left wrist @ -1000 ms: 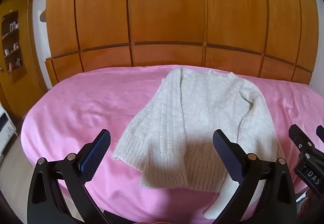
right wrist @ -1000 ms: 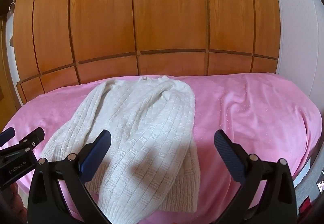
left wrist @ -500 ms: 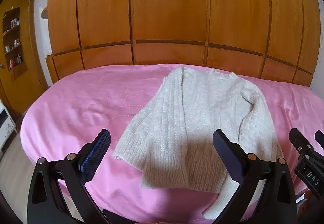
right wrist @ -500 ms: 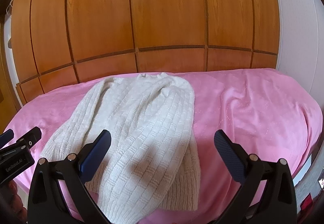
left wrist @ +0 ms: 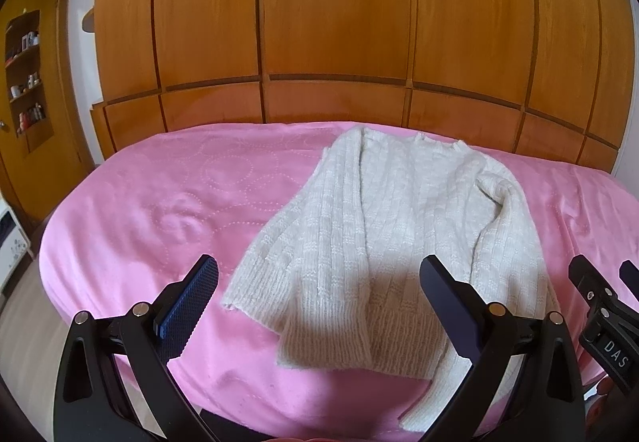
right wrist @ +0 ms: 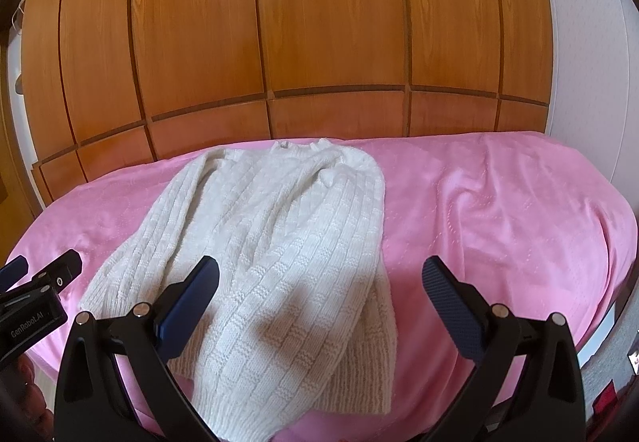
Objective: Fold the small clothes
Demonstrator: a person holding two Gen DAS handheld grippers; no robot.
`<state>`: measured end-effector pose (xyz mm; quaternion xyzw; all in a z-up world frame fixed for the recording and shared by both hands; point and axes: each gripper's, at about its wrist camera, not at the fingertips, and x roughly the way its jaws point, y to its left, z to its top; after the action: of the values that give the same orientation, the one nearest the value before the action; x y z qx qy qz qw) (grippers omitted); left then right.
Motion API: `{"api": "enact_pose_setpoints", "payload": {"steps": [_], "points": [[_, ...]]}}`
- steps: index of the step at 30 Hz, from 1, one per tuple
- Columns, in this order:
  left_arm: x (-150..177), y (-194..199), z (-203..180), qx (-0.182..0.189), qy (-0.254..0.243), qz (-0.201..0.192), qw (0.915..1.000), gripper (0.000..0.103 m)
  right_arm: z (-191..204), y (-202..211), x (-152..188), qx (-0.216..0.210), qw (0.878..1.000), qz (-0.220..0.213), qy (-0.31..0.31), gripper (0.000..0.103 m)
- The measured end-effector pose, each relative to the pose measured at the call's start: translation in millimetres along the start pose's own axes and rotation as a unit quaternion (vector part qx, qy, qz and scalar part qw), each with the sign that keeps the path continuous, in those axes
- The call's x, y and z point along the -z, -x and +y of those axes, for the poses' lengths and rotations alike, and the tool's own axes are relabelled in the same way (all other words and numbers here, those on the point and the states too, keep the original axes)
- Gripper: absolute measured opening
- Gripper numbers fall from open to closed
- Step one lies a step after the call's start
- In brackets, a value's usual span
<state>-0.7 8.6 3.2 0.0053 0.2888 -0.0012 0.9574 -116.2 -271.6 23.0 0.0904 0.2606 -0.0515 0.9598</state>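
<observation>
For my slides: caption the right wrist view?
Open right gripper hovers over a cream knit sweater with sleeves folded in, on a pink bedspread.

Wooden wardrobe (left wrist: 335,22) behind a pink bed (left wrist: 159,210)

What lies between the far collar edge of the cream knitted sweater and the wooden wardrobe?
Only a bare strip of pink bedspread, seen in both wrist views.

One cream ribbed-knit sweater (left wrist: 399,242) lies flat on the pink quilted bed (left wrist: 159,210), both sleeves folded inward, collar farthest away.
</observation>
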Motion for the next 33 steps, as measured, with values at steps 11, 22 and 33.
{"api": "enact_pose_setpoints", "payload": {"steps": [11,22,33], "points": [[-0.2,0.3,-0.4,0.0,0.0,0.0,1.0,0.1,-0.4,-1.1,-0.6,-0.001,1.0,0.001,0.002,0.101],[2.5,0.1,-2.4,0.001,0.0,0.005,1.0,0.1,0.1,-1.7,2.0,0.0,1.0,0.003,0.002,0.101],[4.1,-2.6,-4.5,-0.003,-0.003,0.011,0.9999,0.1,-0.7,-3.7,3.2,0.0,1.0,0.007,0.003,0.101]]}}
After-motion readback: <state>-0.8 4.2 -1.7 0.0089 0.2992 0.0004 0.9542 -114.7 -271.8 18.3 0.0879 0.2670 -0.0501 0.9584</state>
